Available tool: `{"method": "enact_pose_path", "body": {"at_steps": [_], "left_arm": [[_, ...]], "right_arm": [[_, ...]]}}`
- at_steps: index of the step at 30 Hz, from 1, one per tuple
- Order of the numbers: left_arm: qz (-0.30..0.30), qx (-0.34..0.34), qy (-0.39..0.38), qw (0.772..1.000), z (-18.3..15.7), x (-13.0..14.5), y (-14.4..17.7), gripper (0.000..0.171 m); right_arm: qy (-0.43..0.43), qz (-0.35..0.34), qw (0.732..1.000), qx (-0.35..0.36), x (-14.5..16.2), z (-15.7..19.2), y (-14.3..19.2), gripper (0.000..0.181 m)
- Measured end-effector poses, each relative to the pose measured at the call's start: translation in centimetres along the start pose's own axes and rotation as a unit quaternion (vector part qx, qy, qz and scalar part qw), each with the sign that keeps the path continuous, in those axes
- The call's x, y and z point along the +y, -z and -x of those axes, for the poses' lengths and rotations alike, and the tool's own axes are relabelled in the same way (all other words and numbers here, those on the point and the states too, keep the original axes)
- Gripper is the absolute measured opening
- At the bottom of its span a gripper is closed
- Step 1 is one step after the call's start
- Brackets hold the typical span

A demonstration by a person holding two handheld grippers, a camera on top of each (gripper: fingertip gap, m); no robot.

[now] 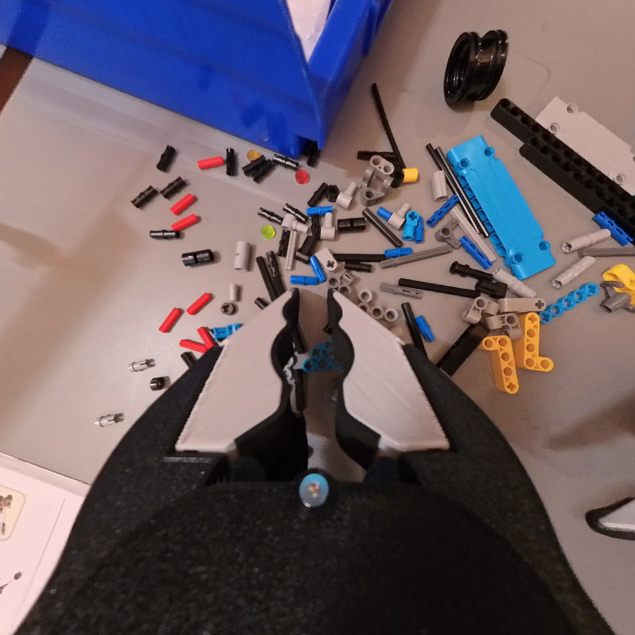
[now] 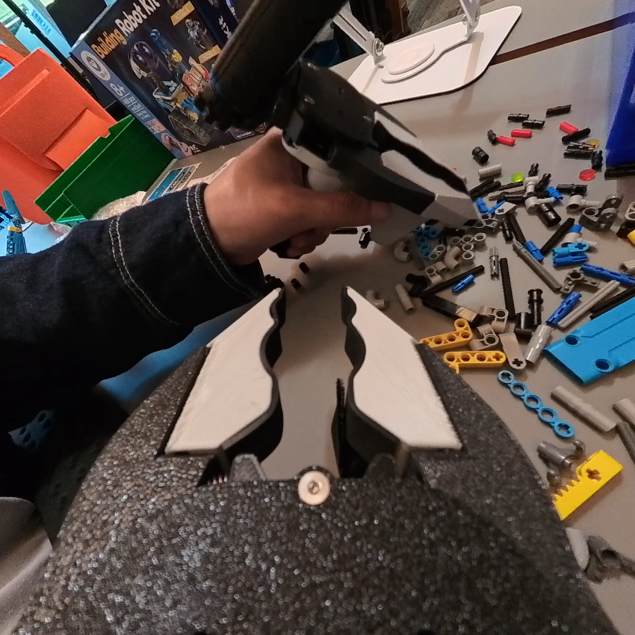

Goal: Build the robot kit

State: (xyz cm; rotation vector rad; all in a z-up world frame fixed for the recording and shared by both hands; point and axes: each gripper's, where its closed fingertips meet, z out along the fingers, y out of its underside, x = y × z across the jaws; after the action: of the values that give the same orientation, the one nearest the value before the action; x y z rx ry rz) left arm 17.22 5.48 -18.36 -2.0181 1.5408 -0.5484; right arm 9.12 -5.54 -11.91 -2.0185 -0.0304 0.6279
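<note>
Left wrist view: left gripper (image 1: 312, 295) hangs over scattered small plastic building pieces on the grey tabletop (image 1: 86, 206), jaws spread a little, nothing pinched; a small blue multi-hole connector piece (image 1: 321, 357) lies in the gap betw. the fingers, contact w/ them unclear. Blue plastic bin (image 1: 192, 65) sits beyond the pile. Right wrist view: right gripper (image 2: 312, 292) spread wide, empty, over bare table, just left of two yellow L-shaped beams (image 2: 460, 343); a hand (image 2: 275, 202) grips the left gripper's handle.

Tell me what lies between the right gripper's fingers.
Nothing: only bare grey table shows between the right gripper fingers in the right wrist view.
</note>
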Motion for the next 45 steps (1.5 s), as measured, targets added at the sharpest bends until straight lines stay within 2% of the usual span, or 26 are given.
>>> {"method": "enact_pose_path", "body": {"at_steps": [6, 12, 15, 22, 25, 27, 29, 33, 35, 37, 40, 45], "left_arm": [[0.002, 0.001, -0.073, 0.997, -0.2, -0.4, -0.5, 0.021], [0.014, 0.021, -0.061, 0.998, 0.0, -0.6, -0.9, 0.017], [0.012, 0.038, -0.055, 0.998, -0.6, -0.5, -0.9, 0.005], [0.008, 0.046, -0.054, 0.997, -0.7, -0.3, -0.7, 0.004], [-0.002, 0.033, -0.054, 0.998, -0.4, -0.3, 0.7, 0.004], [-0.012, 0.029, -0.045, 0.998, -0.6, 0.0, 3.4, 0.005], [0.008, 0.030, -0.029, 0.999, -1.2, 2.5, 6.5, 0.005], [0.076, 0.032, 0.025, 0.996, -3.0, 10.2, 10.7, 0.005], [0.080, -0.014, 0.038, 0.996, -2.0, 12.5, 12.5, 0.005], [0.071, -0.058, 0.061, 0.994, -0.3, 13.7, 13.7, 0.005], [0.052, -0.089, 0.091, 0.991, 1.9, 14.6, 13.8, 0.005], [0.048, -0.066, 0.101, 0.992, 2.1, 15.1, 12.0, 0.005]], "right_arm": [[0.000, 0.007, 1.000, -0.001, 0.2, 0.1, -0.2, 0.032], [-0.001, 0.010, 1.000, -0.004, 0.3, 0.1, -0.2, 0.032], [0.000, 0.013, 1.000, -0.004, 0.4, 0.2, -0.3, 0.032], [0.002, 0.017, 1.000, -0.005, 0.5, 0.3, -0.4, 0.032], [0.000, 0.016, 1.000, -0.004, 0.5, 0.2, -0.3, 0.032], [-0.001, 0.011, 1.000, -0.003, 0.3, 0.1, -0.2, 0.032], [-0.001, 0.004, 1.000, -0.001, 0.1, 0.1, 0.0, 0.032], [-0.002, -0.010, 1.000, 0.014, -0.4, -0.5, 0.2, 0.031], [-0.004, -0.018, 0.999, 0.030, -0.6, -1.1, 0.5, 0.032], [-0.011, -0.017, 0.999, 0.027, -0.5, -1.1, 0.5, 0.032], [-0.009, -0.011, 0.999, 0.038, -0.4, -1.3, 0.3, 0.032], [-0.010, 0.009, 0.996, 0.088, 0.1, -3.2, 0.3, 0.031]]}}
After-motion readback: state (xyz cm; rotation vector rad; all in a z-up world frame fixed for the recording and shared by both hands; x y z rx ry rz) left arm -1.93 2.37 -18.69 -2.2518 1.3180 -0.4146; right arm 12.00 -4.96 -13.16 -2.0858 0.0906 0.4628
